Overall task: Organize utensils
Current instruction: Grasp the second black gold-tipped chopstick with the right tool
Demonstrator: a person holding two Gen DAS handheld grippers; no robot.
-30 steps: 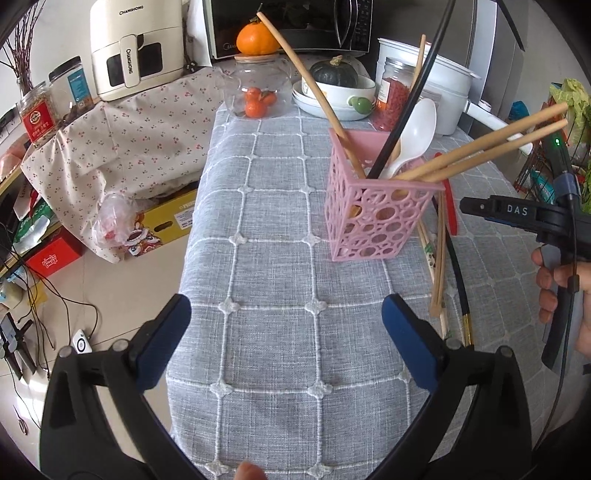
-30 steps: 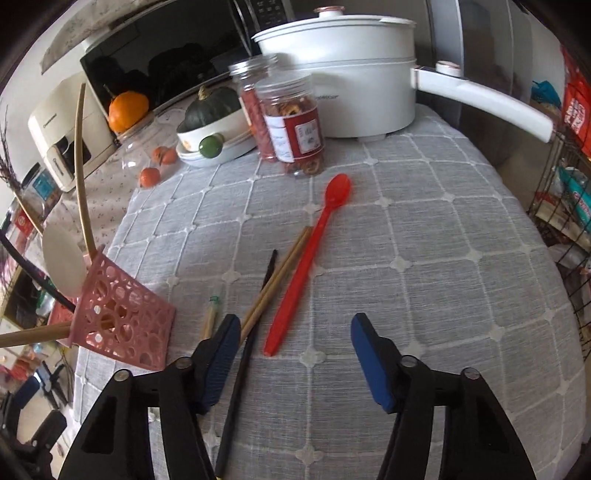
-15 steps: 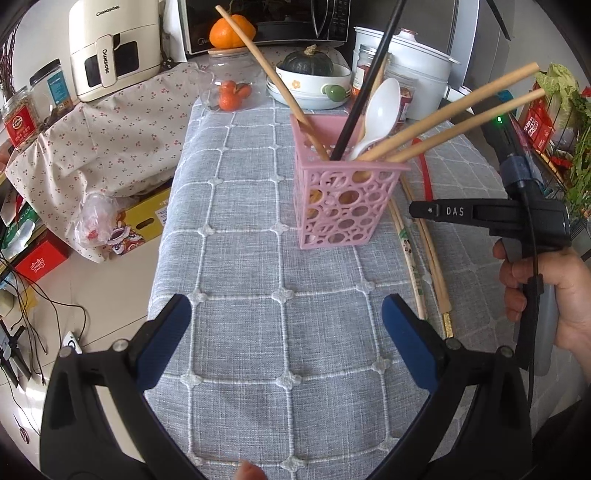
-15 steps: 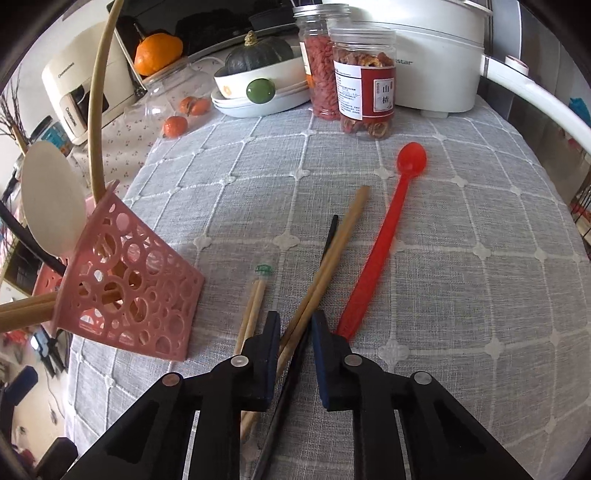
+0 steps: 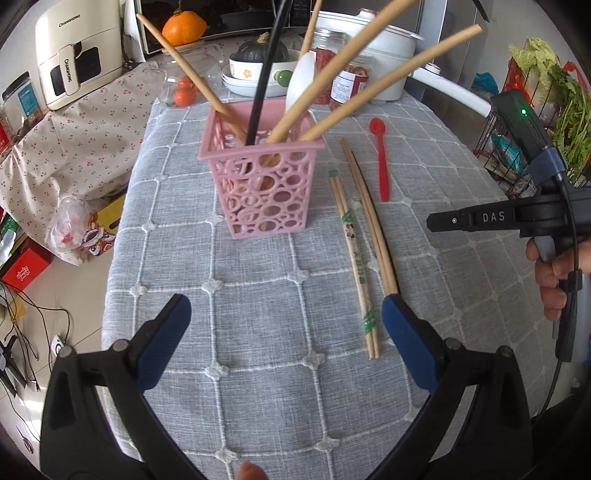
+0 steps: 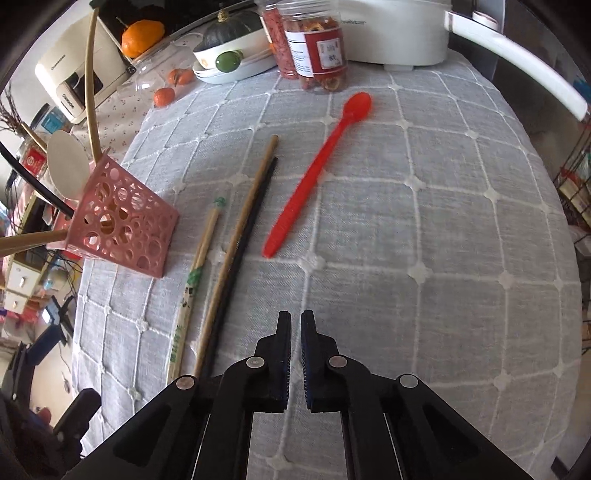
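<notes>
Pink plastic, cut through with round holes, makes up the utensil basket (image 5: pixel 264 186) standing upright on the grey quilted cloth of the table (image 5: pixel 258 314), in the upper centre of the left wrist view. Out of it lean several wooden chopsticks (image 5: pixel 328 77), a black stick (image 5: pixel 264 74) and a white spoon (image 5: pixel 301 86).

To the right of the basket in that view, lying loose on the cloth, are a pair of printed bamboo chopsticks (image 5: pixel 354 254), then a long wooden chopstick (image 5: pixel 369 218) with a black chopstick (image 6: pixel 245 243) touching its side, then a red spoon (image 5: pixel 382 162) a little apart, its bowl pointing toward the top of the frame.

At the bottom of the left wrist view the left gripper (image 5: pixel 286 332) stands wide above bare cloth, holding nothing; its right finger overlaps the near end of the long wooden chopstick in the picture.

In the right wrist view the right gripper (image 6: pixel 295 354) fills the lower centre, its jaws drawn almost together with only a thin slit between them and nothing in it. The chopsticks lie to its left, the red spoon above it. A white pot (image 6: pixel 391 29) and two jars (image 6: pixel 321 48) sit along the top.
</notes>
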